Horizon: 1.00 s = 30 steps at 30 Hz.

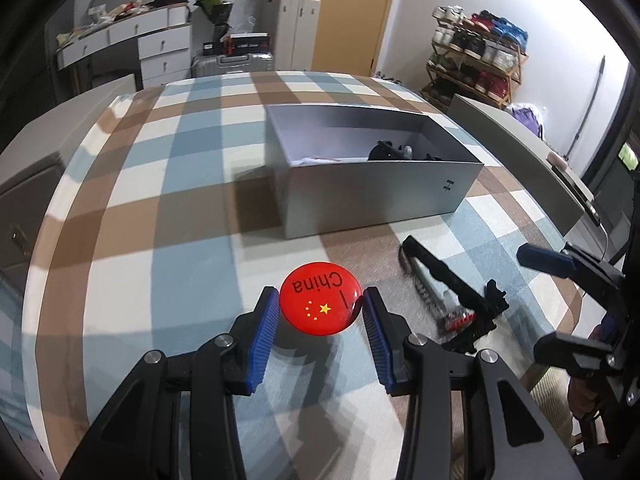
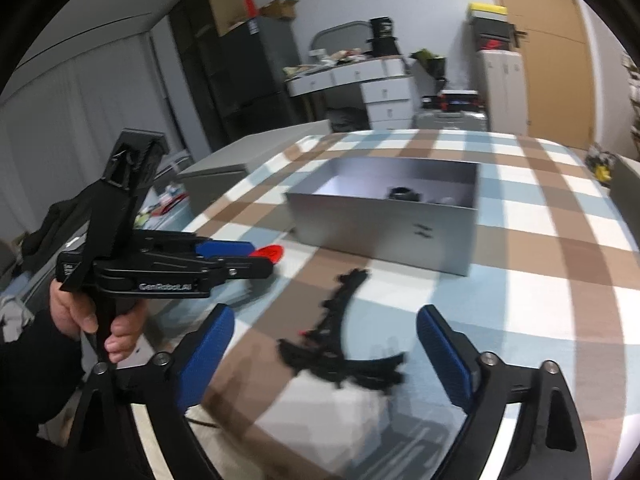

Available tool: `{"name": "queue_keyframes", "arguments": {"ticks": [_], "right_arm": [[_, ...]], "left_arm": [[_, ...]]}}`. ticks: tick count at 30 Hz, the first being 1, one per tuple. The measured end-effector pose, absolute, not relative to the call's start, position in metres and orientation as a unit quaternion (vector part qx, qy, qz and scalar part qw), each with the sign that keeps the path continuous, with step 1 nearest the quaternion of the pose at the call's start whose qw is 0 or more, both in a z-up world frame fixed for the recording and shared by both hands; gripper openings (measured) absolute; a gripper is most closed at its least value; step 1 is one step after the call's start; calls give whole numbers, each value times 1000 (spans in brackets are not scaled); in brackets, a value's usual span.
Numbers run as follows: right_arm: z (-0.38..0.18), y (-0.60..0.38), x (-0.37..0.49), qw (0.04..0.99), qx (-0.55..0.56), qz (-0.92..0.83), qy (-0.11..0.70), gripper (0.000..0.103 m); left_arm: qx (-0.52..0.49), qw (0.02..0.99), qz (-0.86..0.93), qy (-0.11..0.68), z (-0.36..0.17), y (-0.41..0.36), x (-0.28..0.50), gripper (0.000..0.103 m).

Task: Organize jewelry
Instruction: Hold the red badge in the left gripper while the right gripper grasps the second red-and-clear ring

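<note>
item: red badge (image 1: 320, 304), pinched edgewise in left tongs (image 1: 320, 306) over checked counter (image 1: 168, 184). right tongs (image 2: 324, 354) spread above black hair accessory (image 2: 340, 344). step: carrying badge; next, likely release into grey box (image 1: 372, 192).

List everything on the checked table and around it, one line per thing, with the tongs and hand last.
Badge: one, red, round, with stars and "China"; held between the left pads, above the table.
Black hair accessory: one, black with a red bit; lying on the cloth in front of the box, ahead of the right tongs.
Box: one, grey, open-topped; on the table's far half, with dark items inside too small to name.
Tablecloth: one, checked blue, brown and white; covering the table.
Shoe rack: one, wooden, full of shoes; by the far wall.
White drawers: one unit; far wall.
Left tongs: black with blue pads, closed on the badge.
Right tongs: black with blue pads, open, empty.
Left hand: grips the left handle.
</note>
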State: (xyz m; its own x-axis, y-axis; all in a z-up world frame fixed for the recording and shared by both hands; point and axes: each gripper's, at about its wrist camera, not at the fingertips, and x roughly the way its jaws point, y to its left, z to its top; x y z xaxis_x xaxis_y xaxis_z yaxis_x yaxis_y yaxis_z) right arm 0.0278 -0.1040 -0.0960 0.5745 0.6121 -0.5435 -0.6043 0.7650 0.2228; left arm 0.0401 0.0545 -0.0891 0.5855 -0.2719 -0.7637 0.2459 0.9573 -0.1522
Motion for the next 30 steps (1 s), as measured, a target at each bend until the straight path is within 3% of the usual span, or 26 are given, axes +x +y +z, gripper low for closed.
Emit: {"name": "queue_keyframes", "arguments": {"ticks": [4, 20, 30], "right_arm": [[-98, -86, 28, 867, 16, 383, 318, 77], [-116, -81, 51, 865, -10, 334, 375, 77], [-106, -60, 41, 845, 0, 394, 361, 77]], "left_arm": [[-31, 890, -141, 433, -91, 63, 35, 37], [-57, 890, -142, 431, -94, 78, 29, 37], [-62, 887, -141, 436, -97, 81, 28, 37]]}}
